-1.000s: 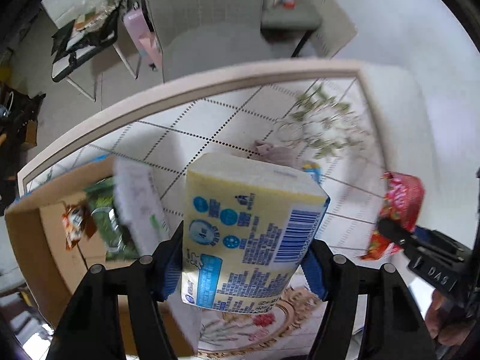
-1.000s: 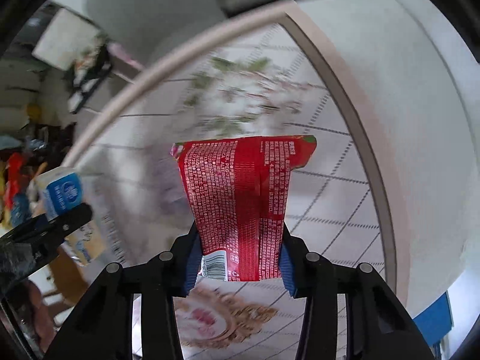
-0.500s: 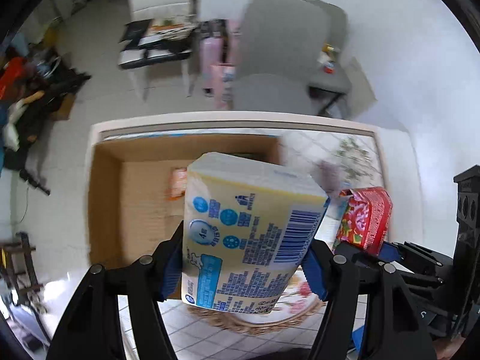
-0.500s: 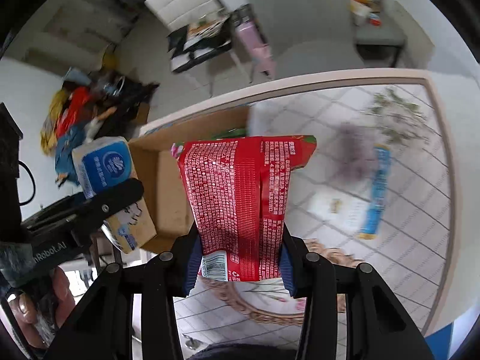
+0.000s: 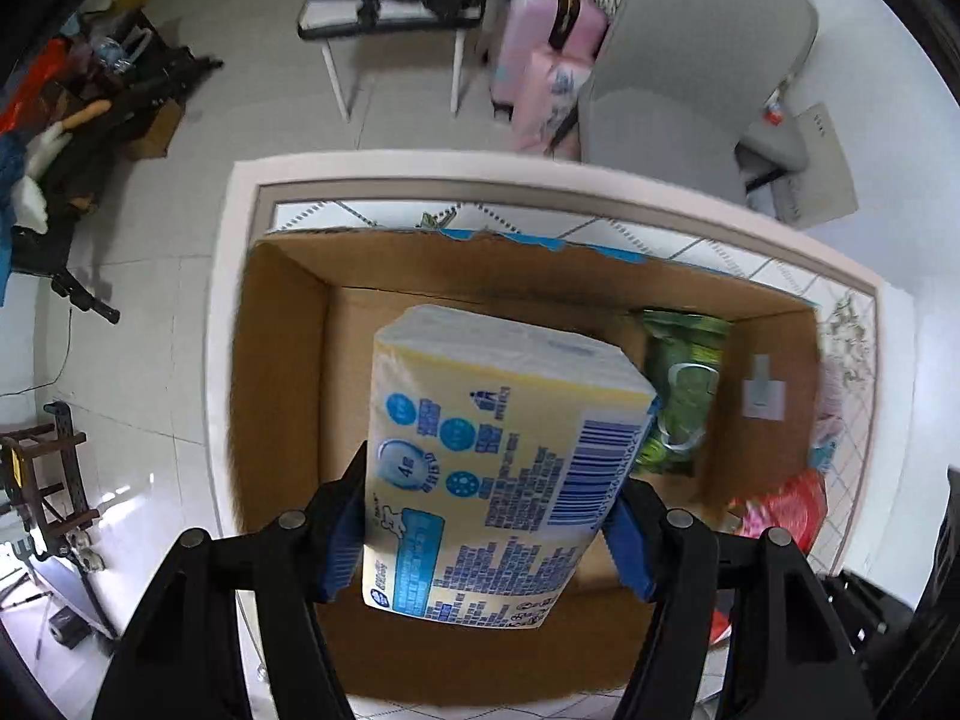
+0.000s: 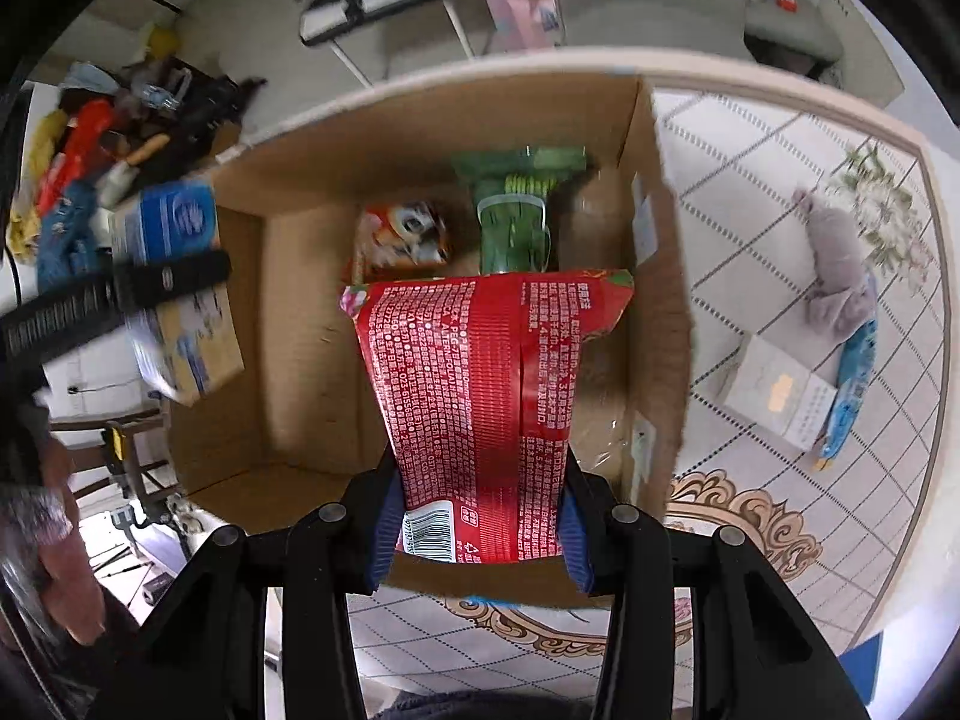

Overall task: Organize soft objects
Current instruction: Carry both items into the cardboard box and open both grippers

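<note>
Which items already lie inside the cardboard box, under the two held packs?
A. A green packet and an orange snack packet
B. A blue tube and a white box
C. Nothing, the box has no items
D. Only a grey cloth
A: in the right wrist view, the green packet and the orange snack packet lie on the floor of the cardboard box, beyond the red pack held over it.
</note>
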